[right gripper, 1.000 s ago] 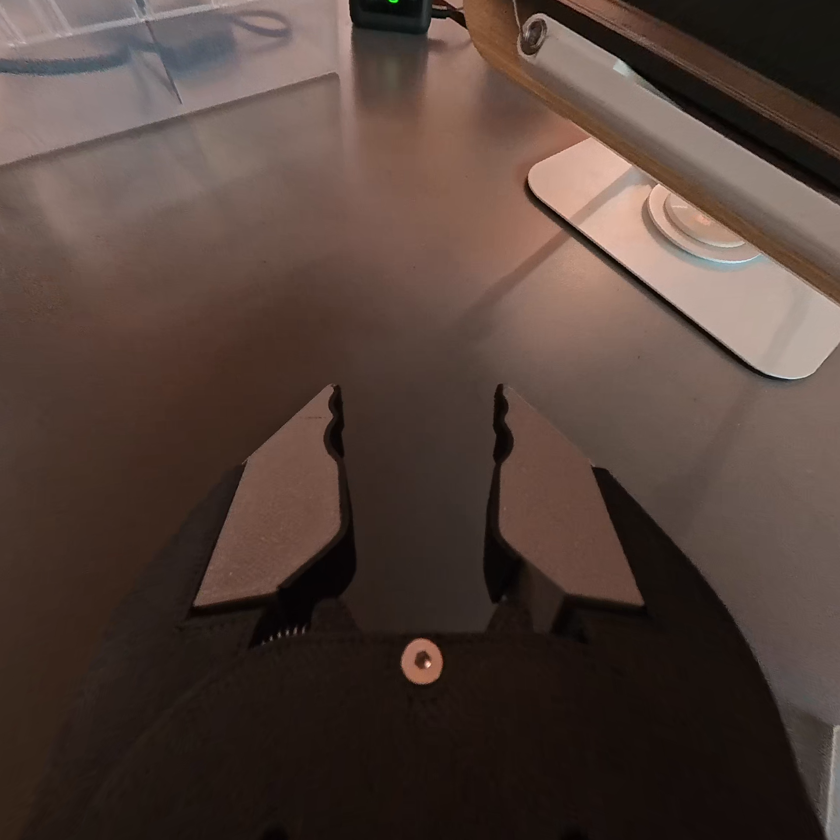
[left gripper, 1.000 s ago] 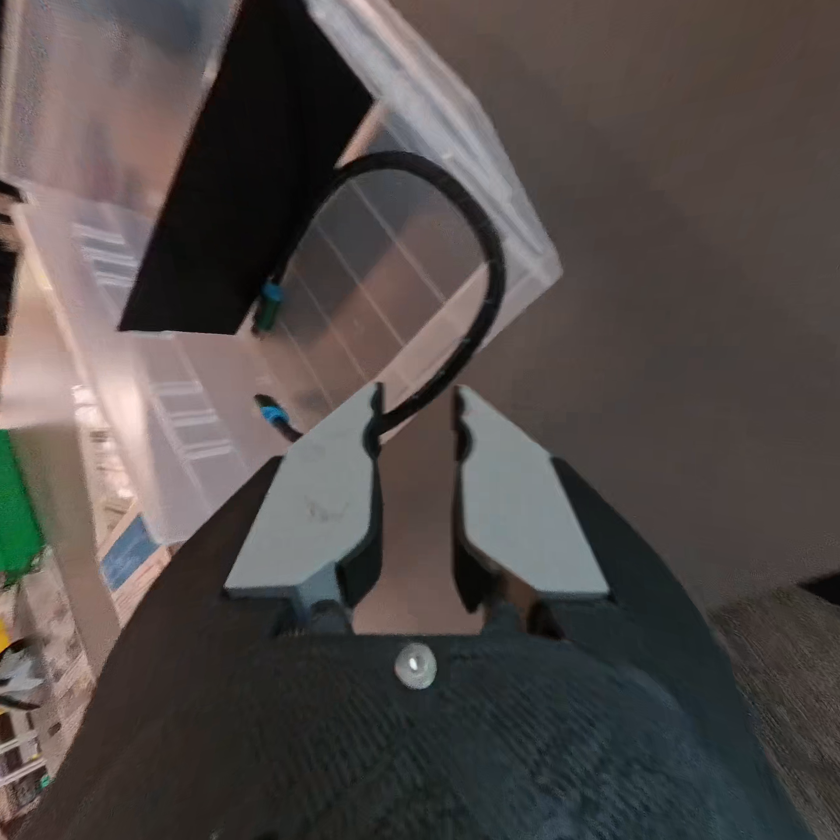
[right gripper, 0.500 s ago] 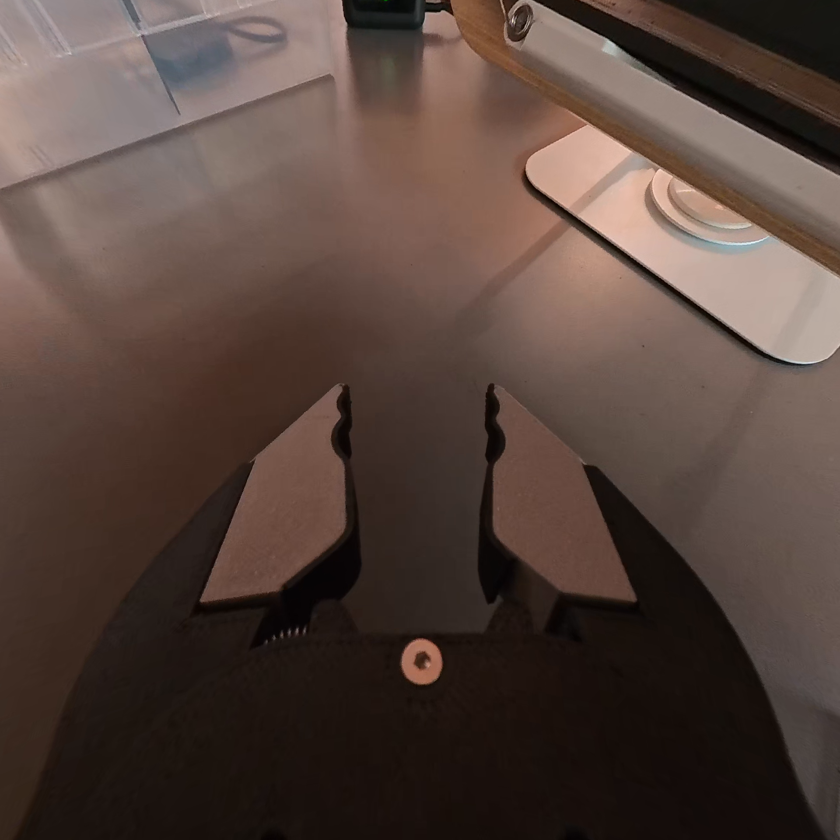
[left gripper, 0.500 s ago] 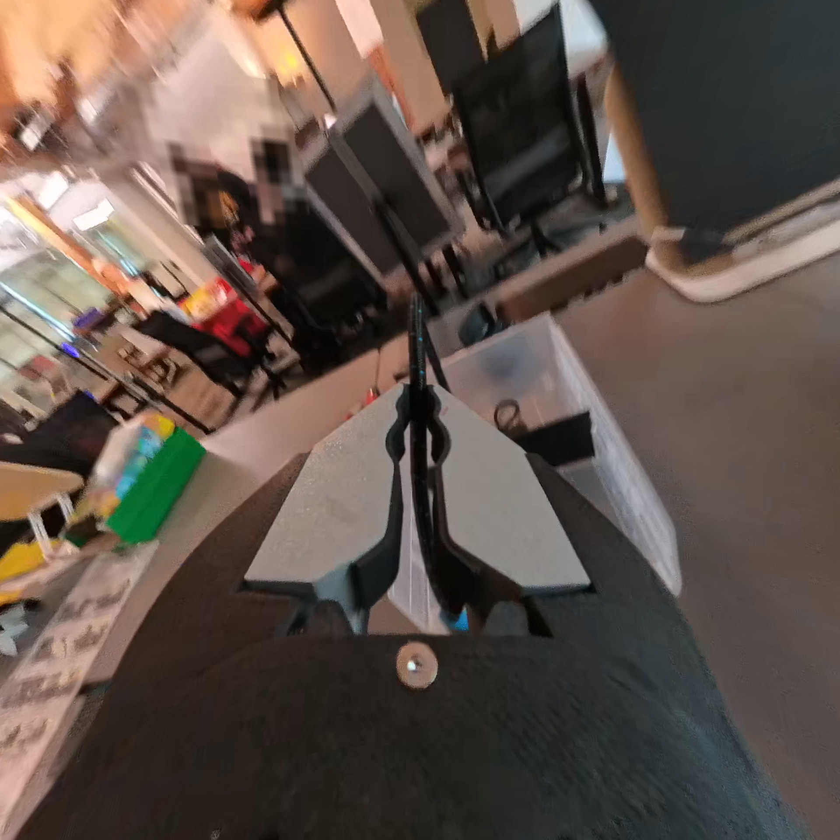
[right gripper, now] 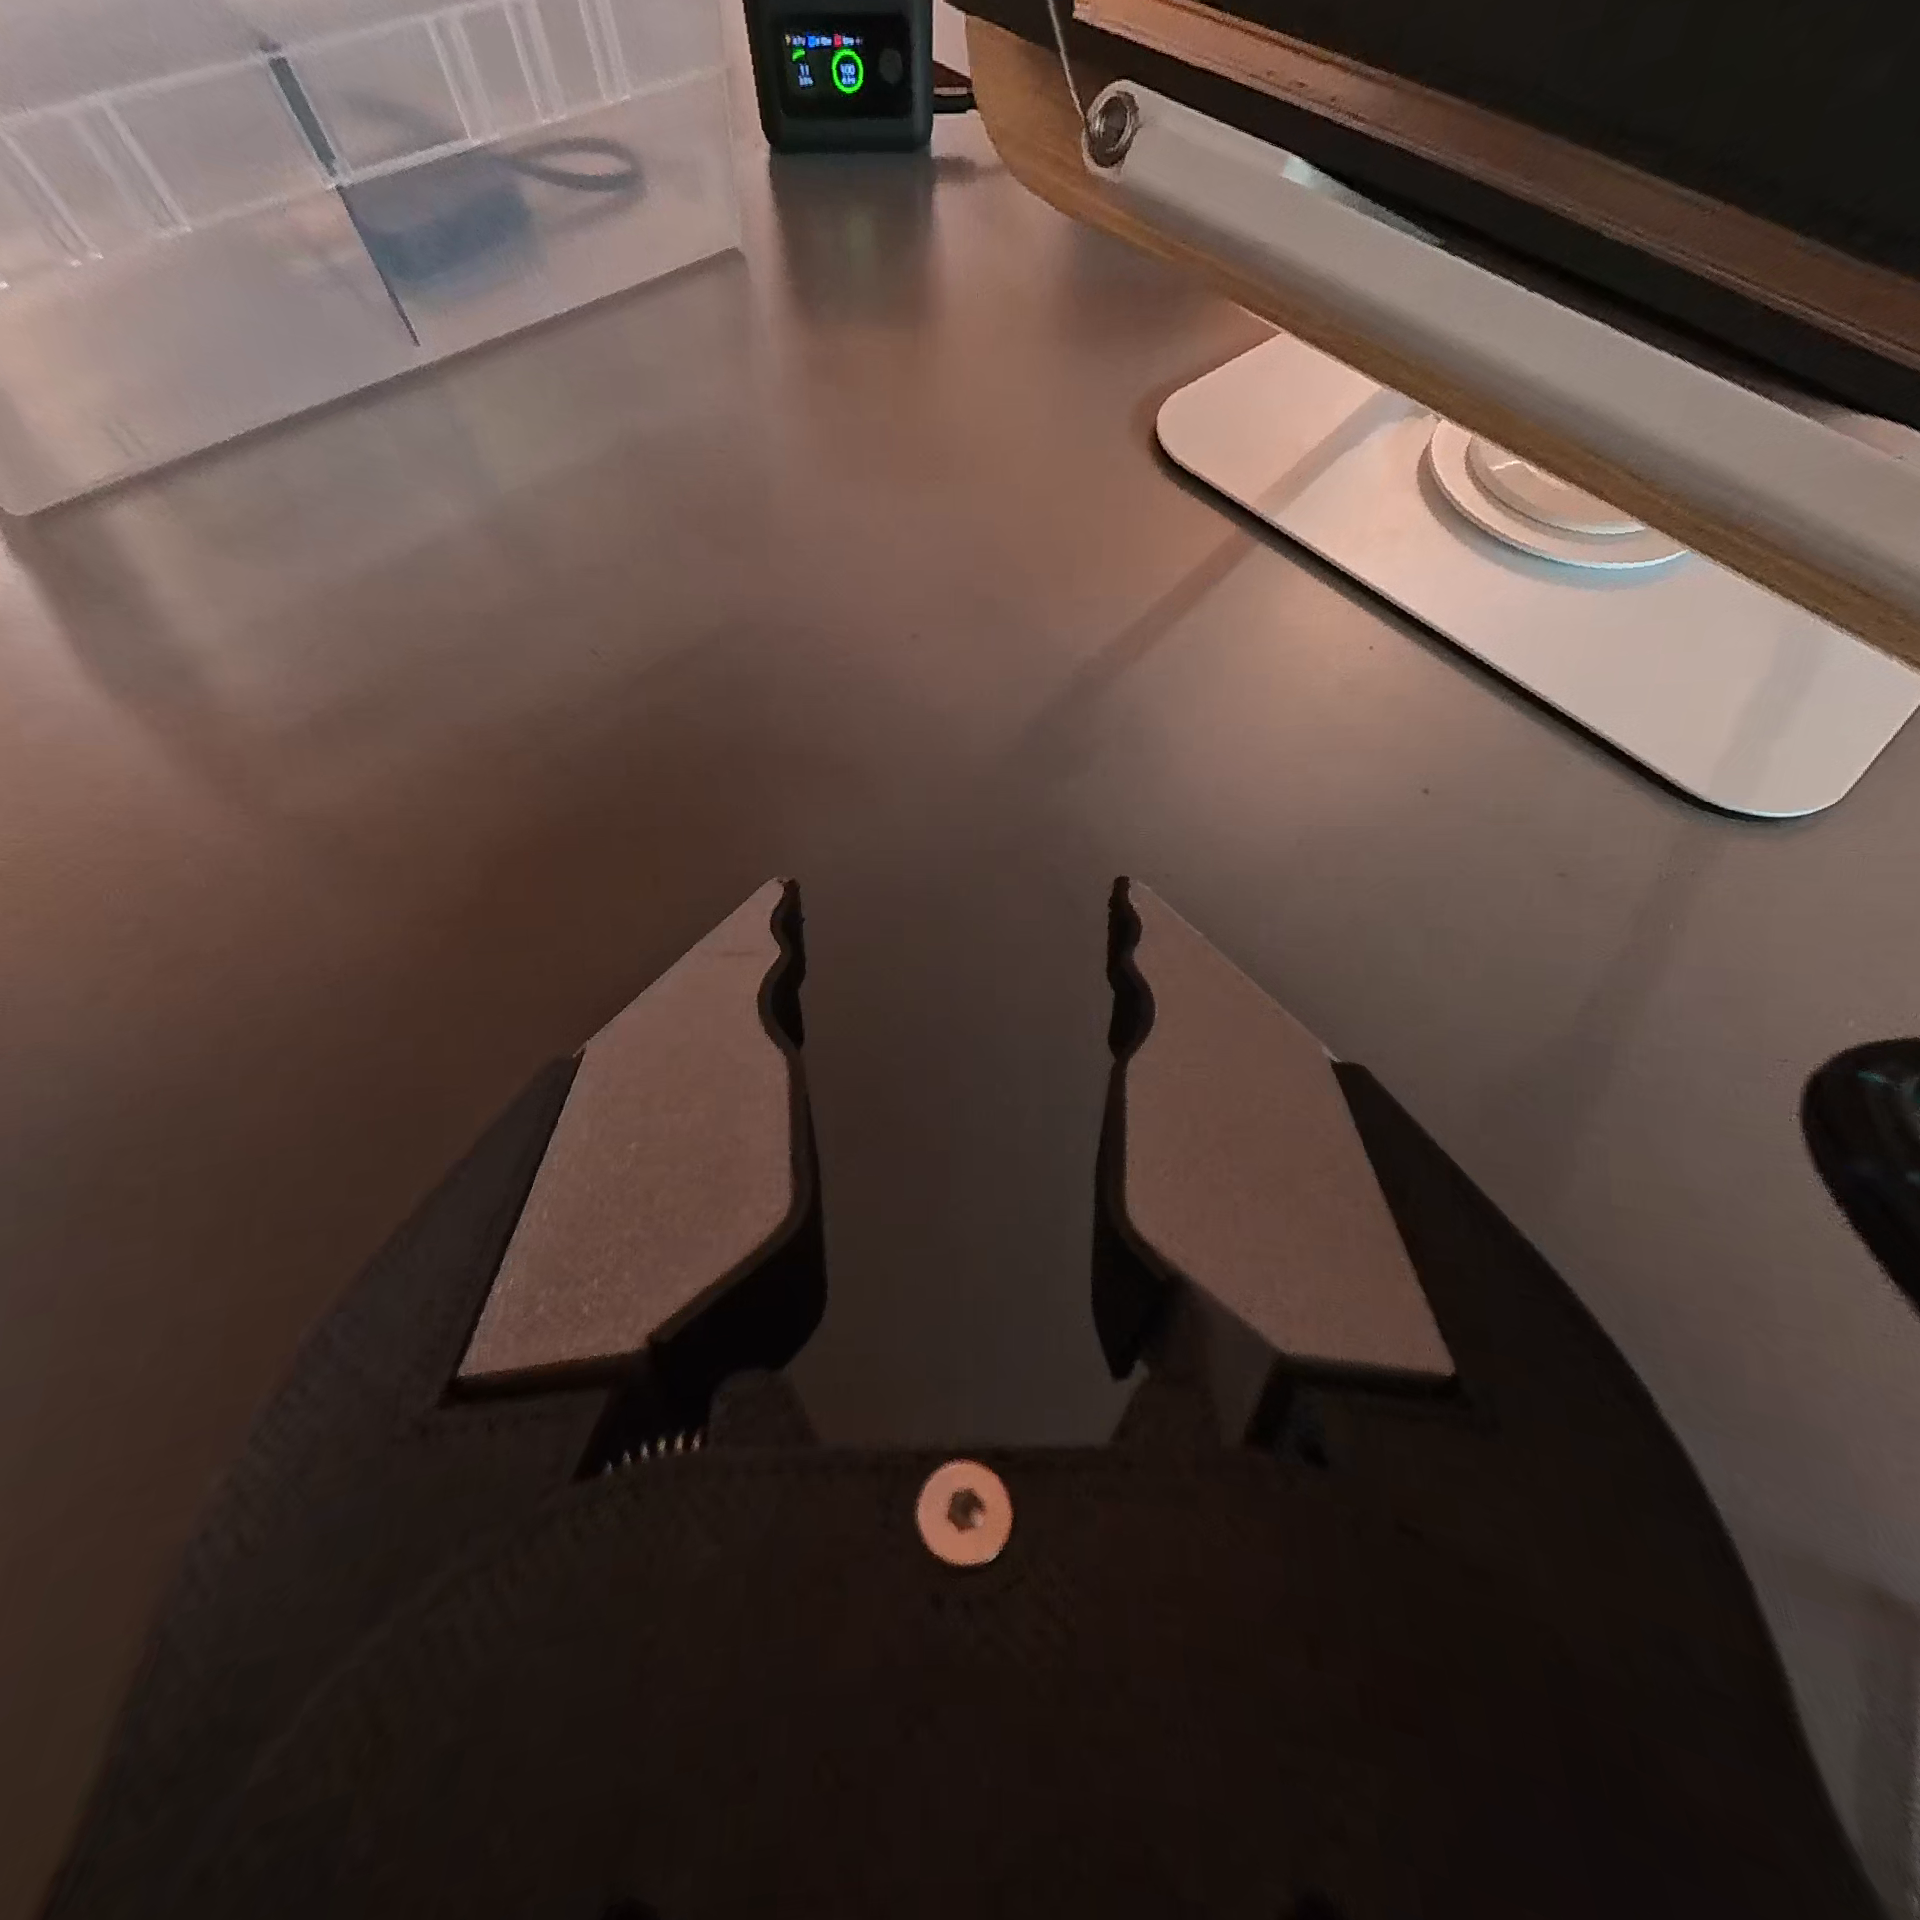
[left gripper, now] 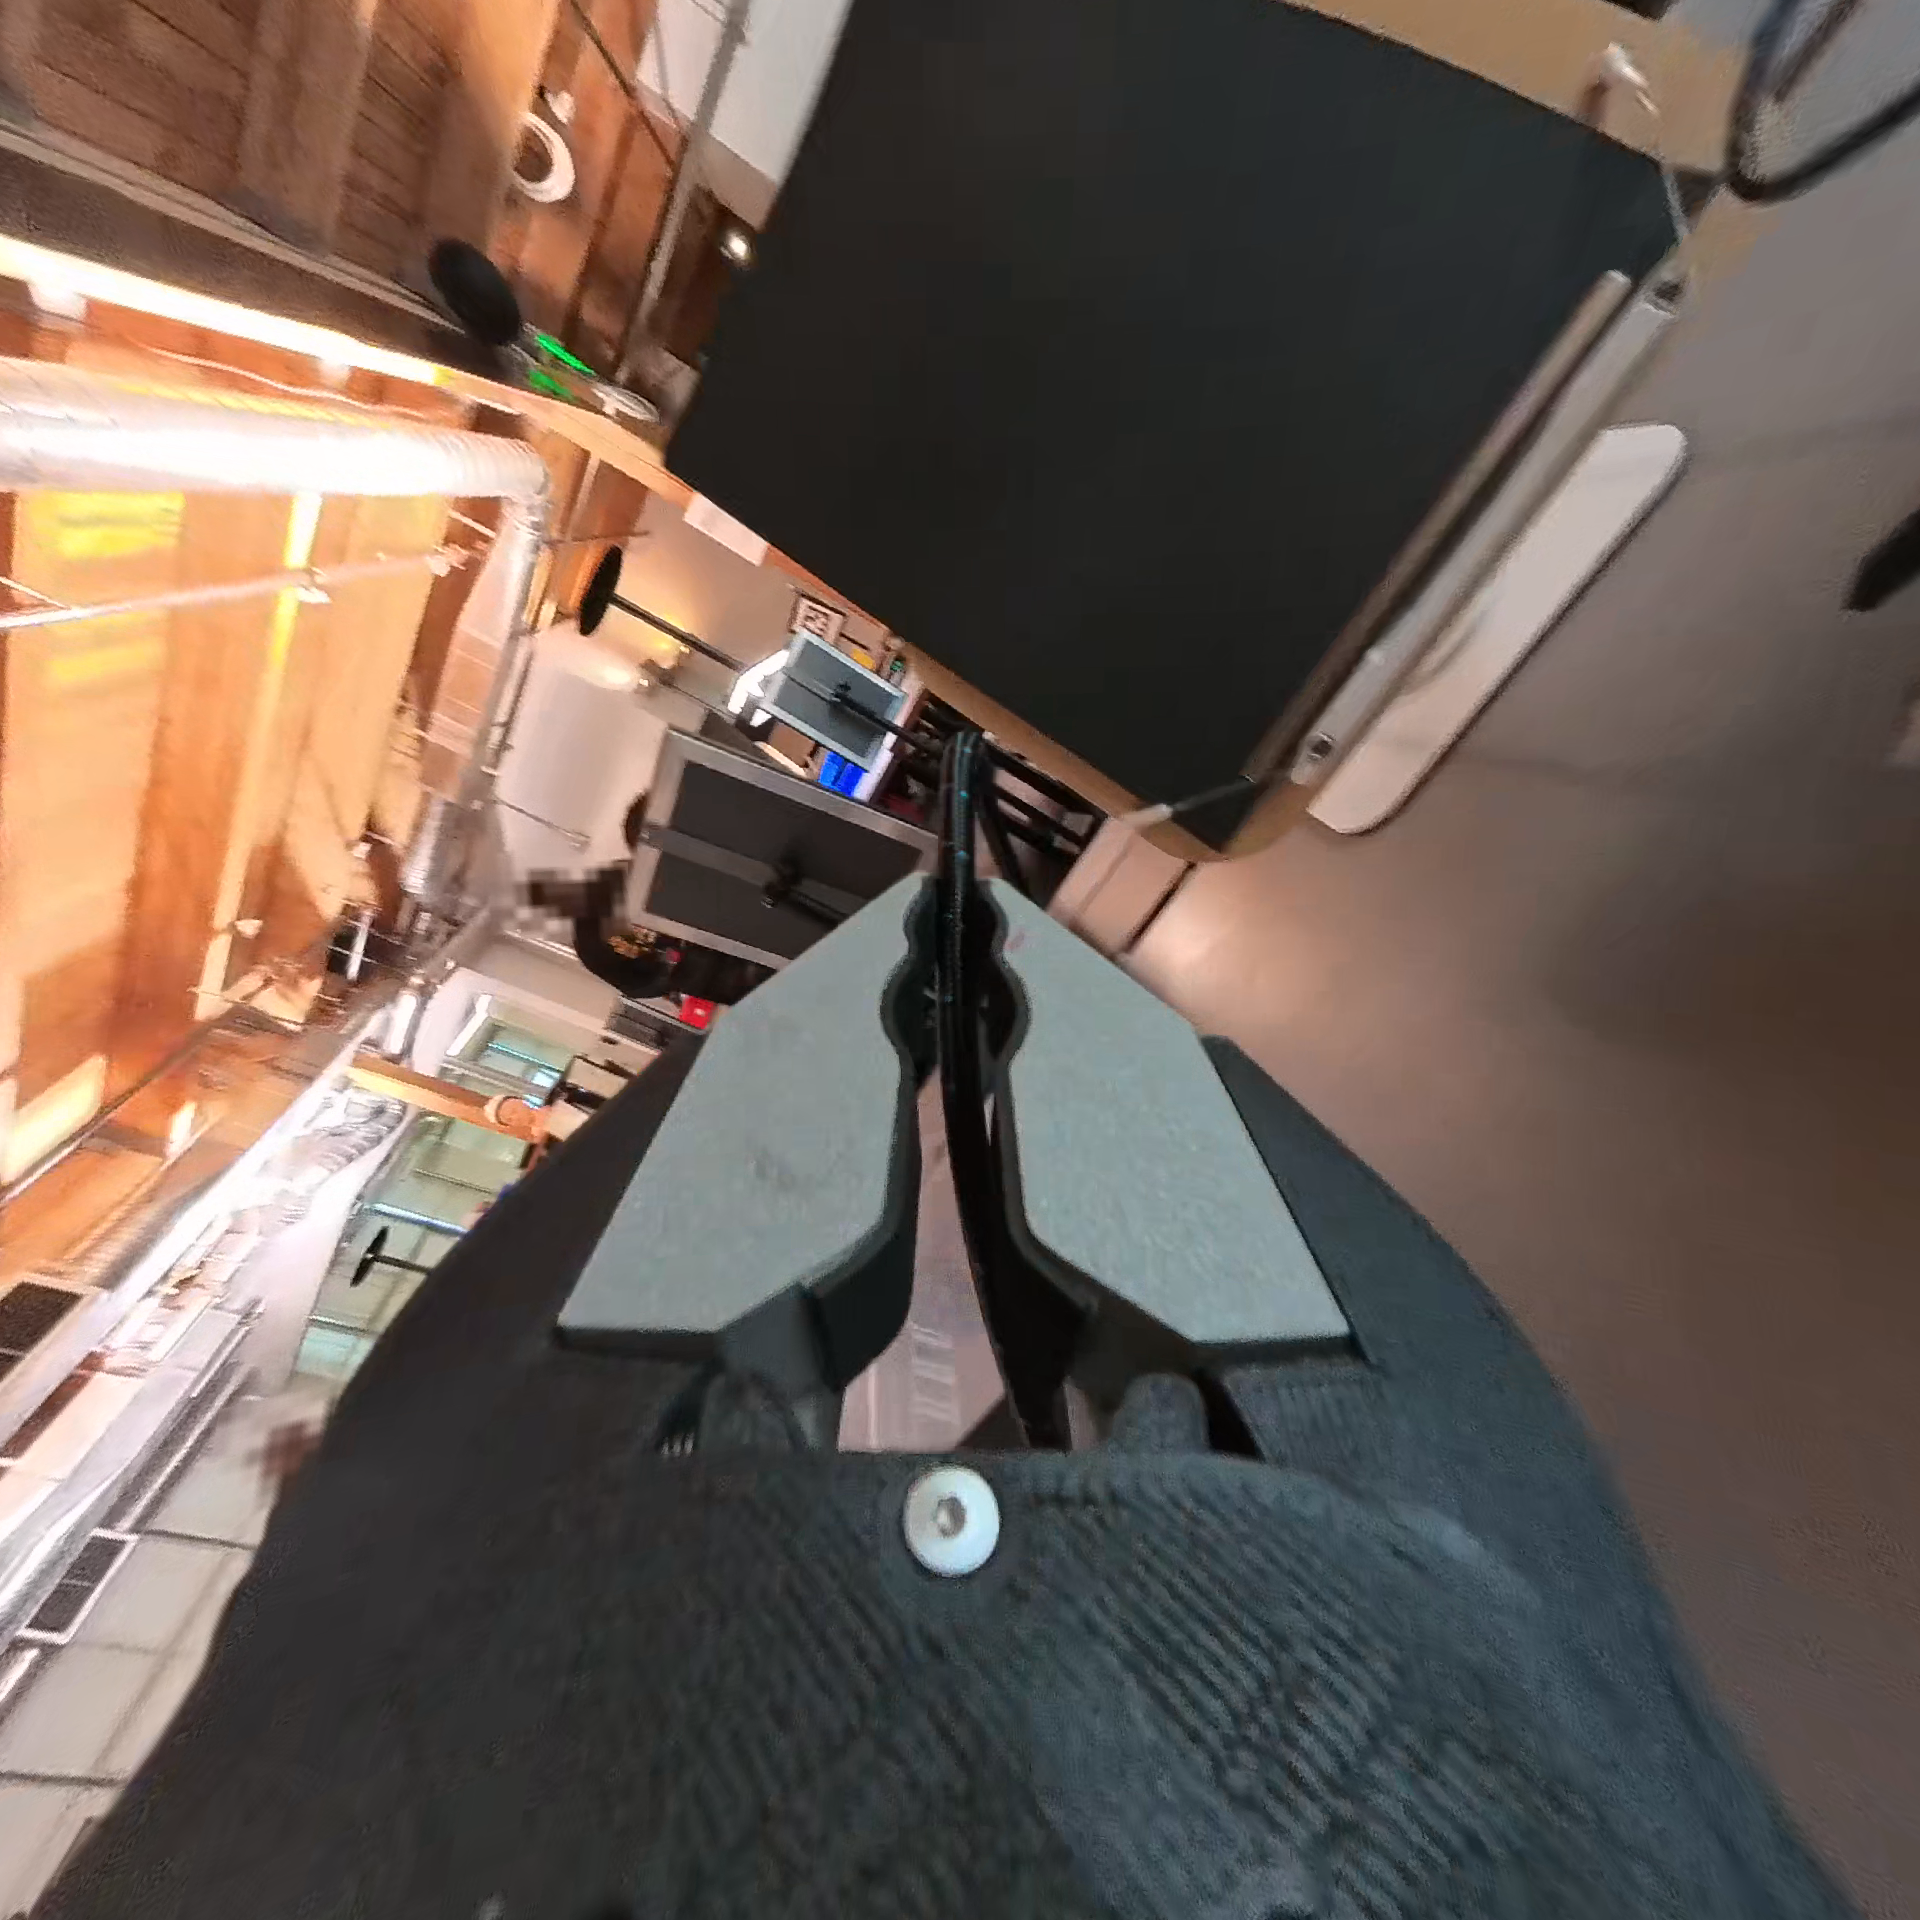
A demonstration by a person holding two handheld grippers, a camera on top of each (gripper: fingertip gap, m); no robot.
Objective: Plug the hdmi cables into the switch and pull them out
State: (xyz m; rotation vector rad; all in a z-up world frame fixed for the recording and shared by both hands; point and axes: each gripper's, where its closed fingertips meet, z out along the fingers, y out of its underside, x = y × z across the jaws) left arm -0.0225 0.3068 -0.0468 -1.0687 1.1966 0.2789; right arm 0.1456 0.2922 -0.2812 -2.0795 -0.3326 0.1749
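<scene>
My left gripper [left gripper: 958,914] is shut on a black braided HDMI cable [left gripper: 958,831]. The cable runs between the pads and sticks out past the fingertips. The gripper is lifted and tilted, facing the room and a dark monitor [left gripper: 1143,364]. My right gripper [right gripper: 954,914] is open and empty, low over the grey desk [right gripper: 623,727]. A dark box-shaped device with a looped cable [right gripper: 447,223] lies inside a clear plastic bin [right gripper: 208,312] at the far left of the right wrist view.
A monitor with a white stand base [right gripper: 1558,582] stands at the right. A small black device with a lit screen [right gripper: 842,73] stands at the back. A dark object [right gripper: 1870,1153] lies at the right edge. A person, blurred, is far off in the left wrist view. My right fingertips sit around 30 centimeters from my left ones.
My left gripper closed on the cable over the bin, then lifted and swung up with it, tilting toward the room. My right gripper narrowed a little and moved slightly forward.
</scene>
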